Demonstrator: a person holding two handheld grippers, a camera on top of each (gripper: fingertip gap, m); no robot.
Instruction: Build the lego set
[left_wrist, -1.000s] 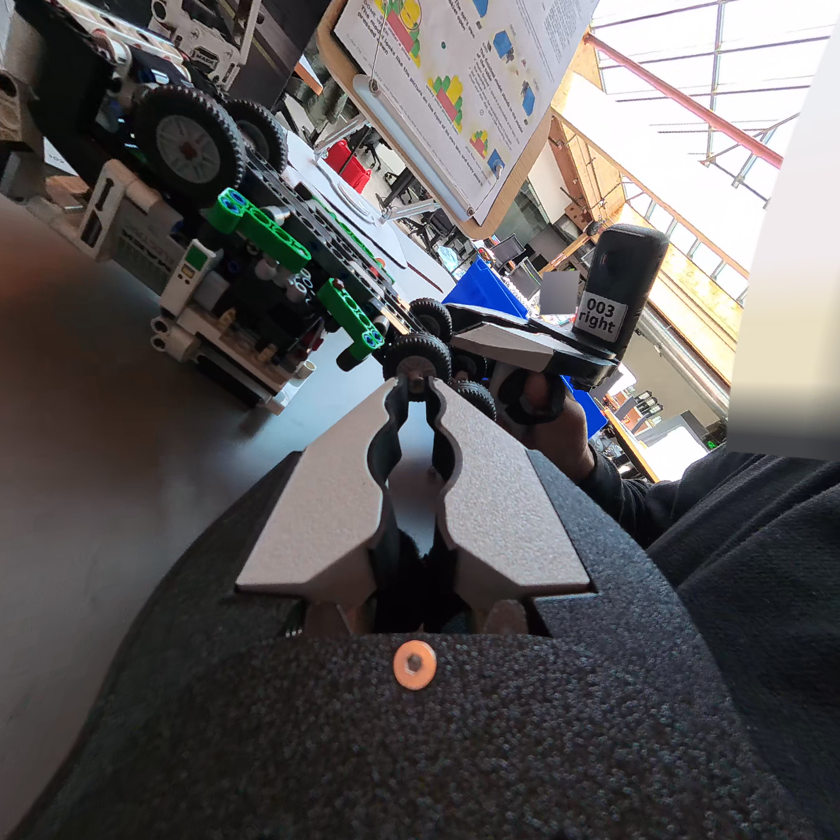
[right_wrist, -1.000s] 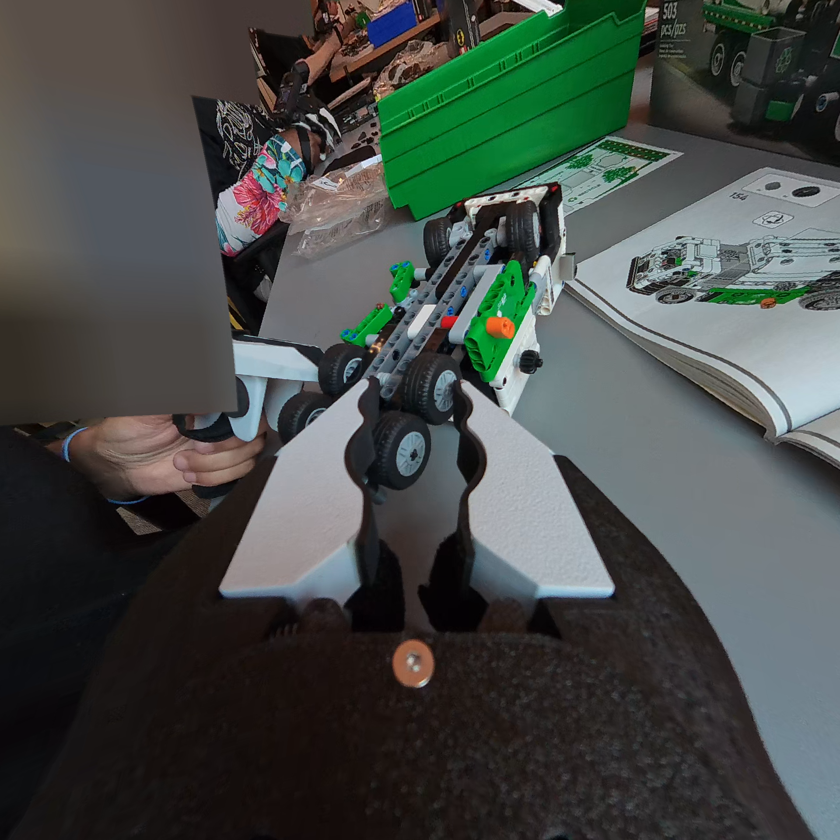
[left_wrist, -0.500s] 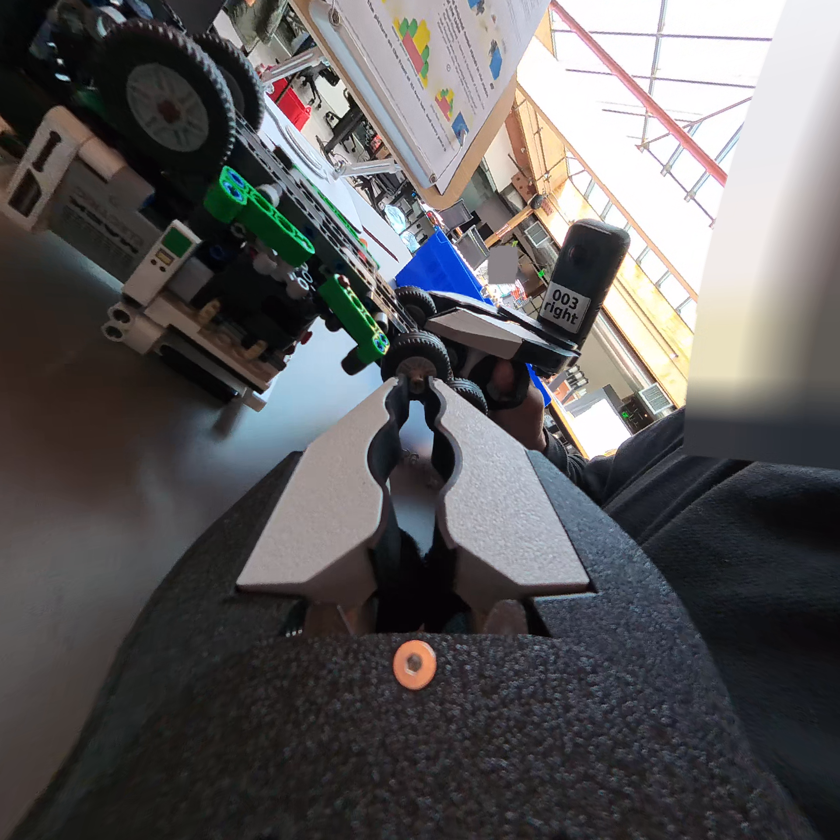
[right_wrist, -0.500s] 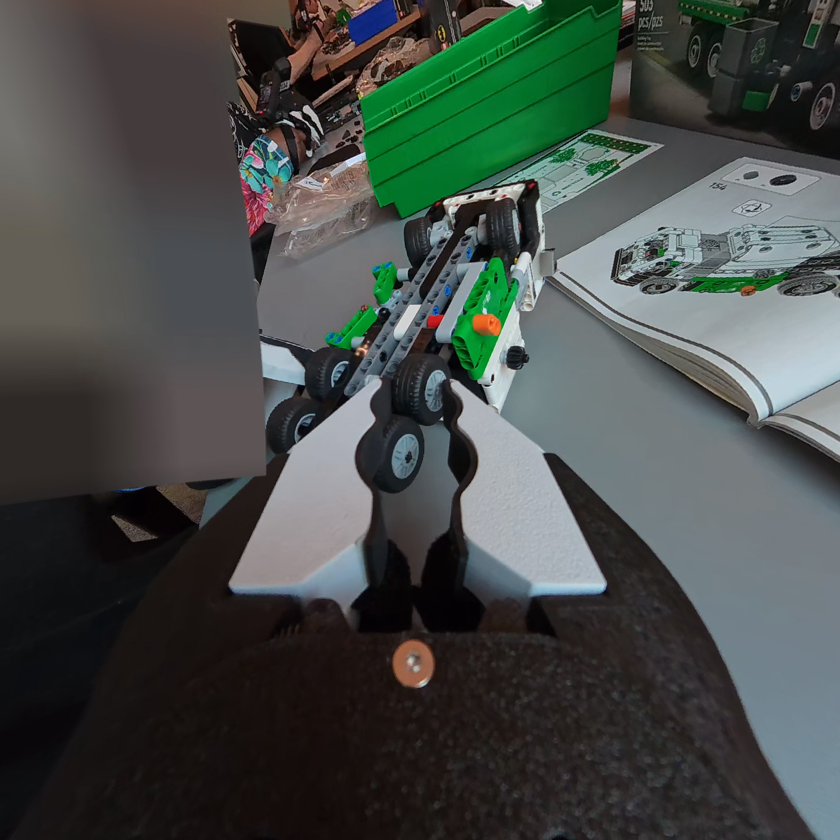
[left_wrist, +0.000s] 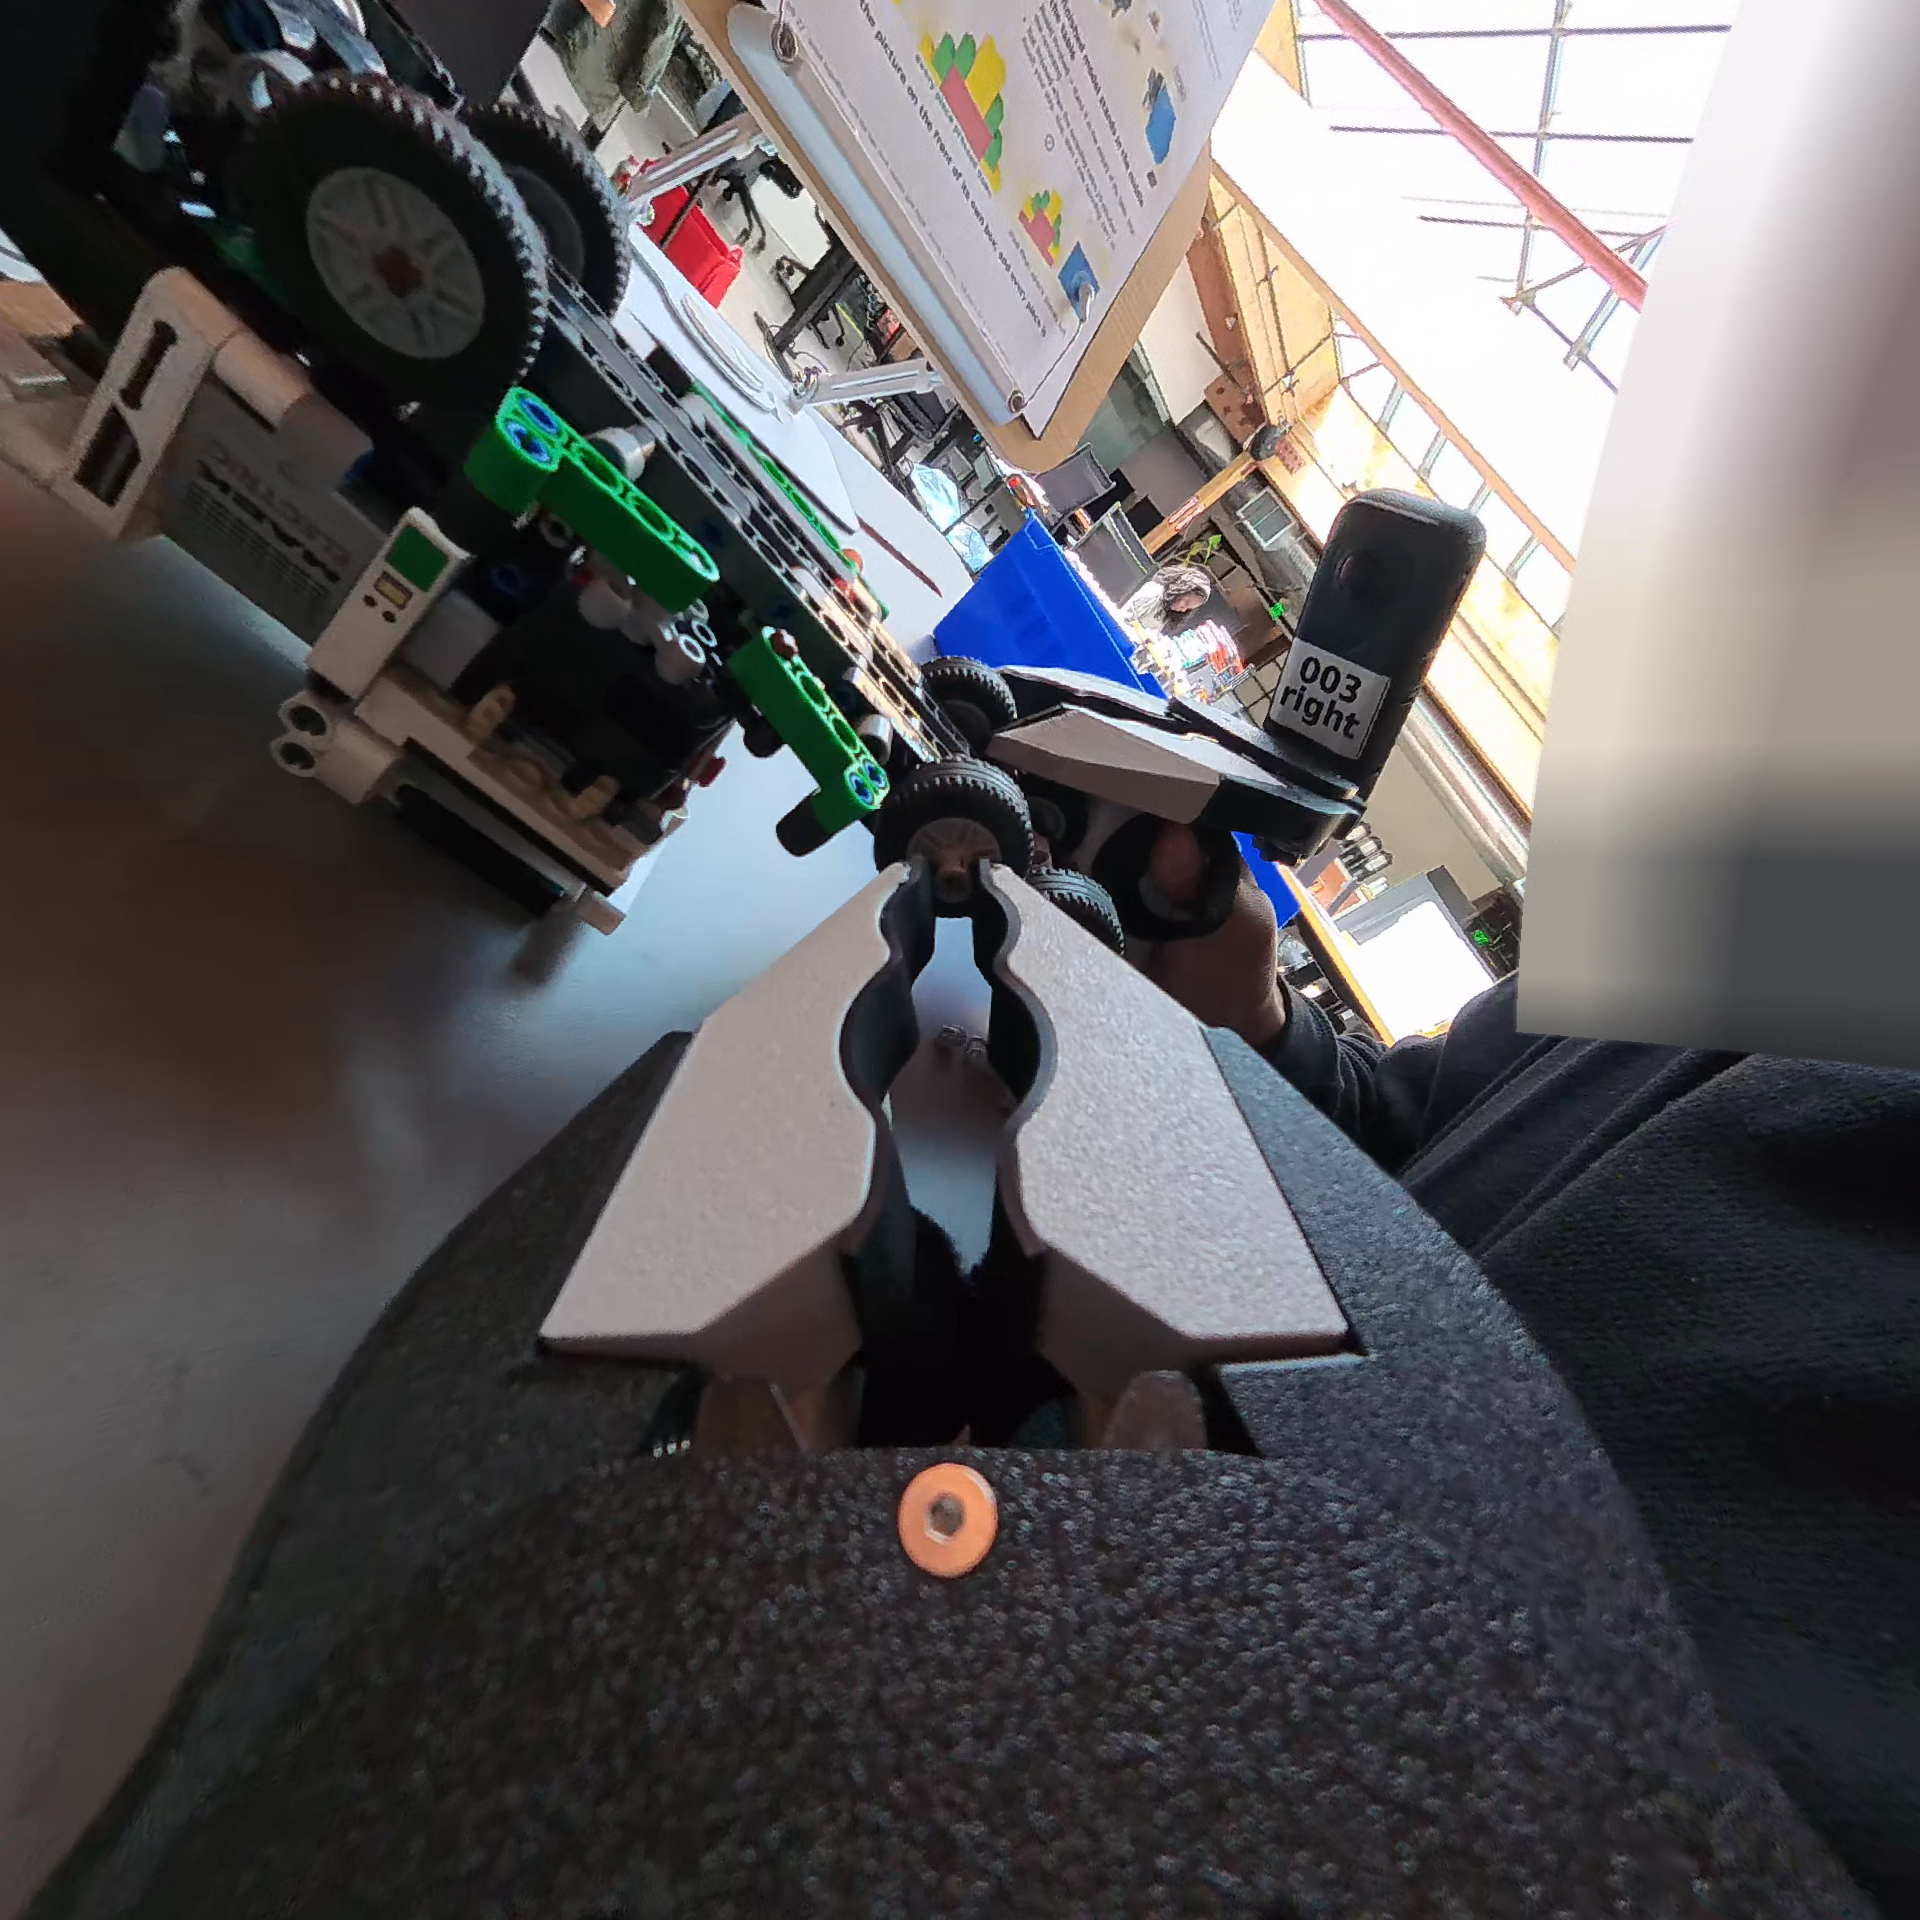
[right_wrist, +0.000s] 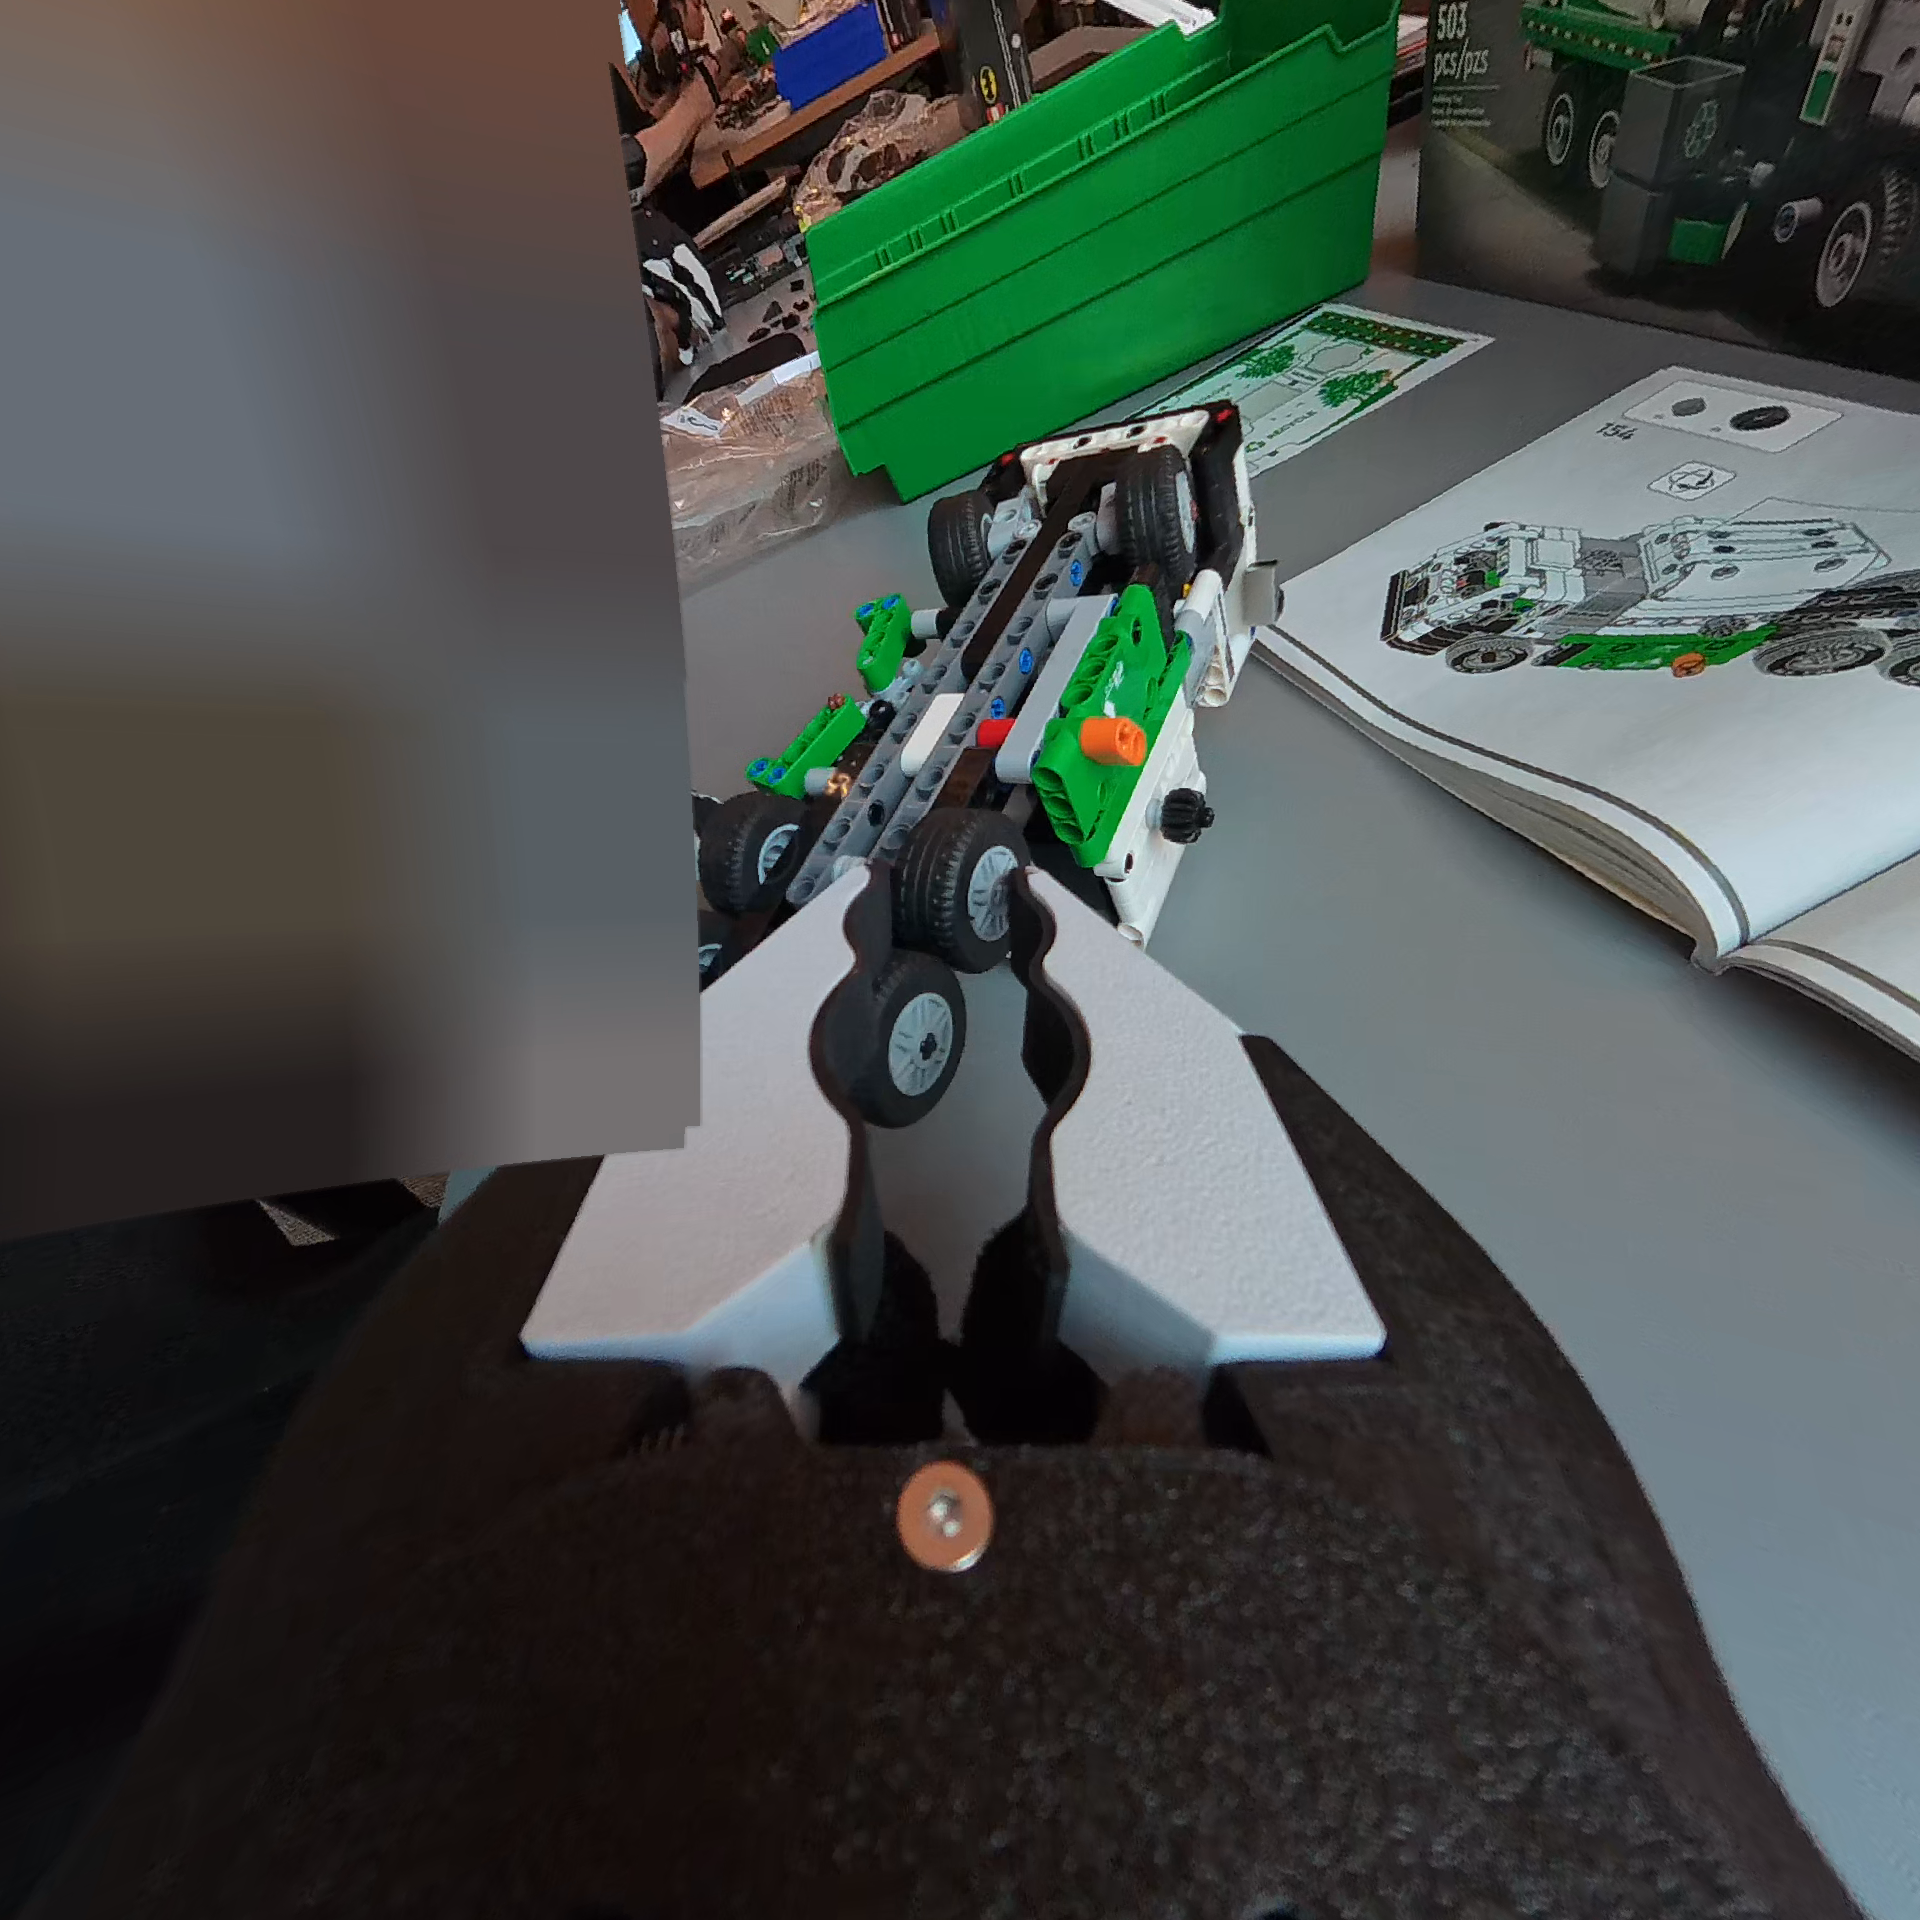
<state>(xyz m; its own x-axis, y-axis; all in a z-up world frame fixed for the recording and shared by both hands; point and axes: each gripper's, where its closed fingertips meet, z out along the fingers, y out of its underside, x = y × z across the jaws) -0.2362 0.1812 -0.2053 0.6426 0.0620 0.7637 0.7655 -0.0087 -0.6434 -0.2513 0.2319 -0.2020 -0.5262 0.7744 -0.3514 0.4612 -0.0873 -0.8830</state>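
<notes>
The partly built lego truck (right_wrist: 1039, 675), white, grey and green with black wheels, lies upside down and tilted on the grey table (right_wrist: 1455, 1091), its rear end raised. My right gripper (right_wrist: 948, 888) is shut on the rear wheels: one wheel (right_wrist: 961, 883) sits at the fingertips and another (right_wrist: 902, 1039) lies between the fingers. In the left wrist view the truck (left_wrist: 623, 623) is ahead to the left. My left gripper (left_wrist: 951, 878) is shut on the grey hub of a small rear wheel (left_wrist: 954, 810). The right gripper (left_wrist: 1122, 748) shows just behind that wheel.
A green bin (right_wrist: 1091, 229) stands behind the truck, with plastic bags (right_wrist: 748, 468) to its left and a sticker sheet (right_wrist: 1320, 384) beside it. An open instruction booklet (right_wrist: 1610, 644) lies on the right, under the set's box (right_wrist: 1714, 156). A blue bin (left_wrist: 1039, 613) is far off. The left gripper's tips are roughly 6 cm from the right gripper's.
My right gripper's fingers have narrowed onto the rear wheels. The truck's rear has shifted a little with both grippers. The left gripper stays pinched on the wheel hub.
</notes>
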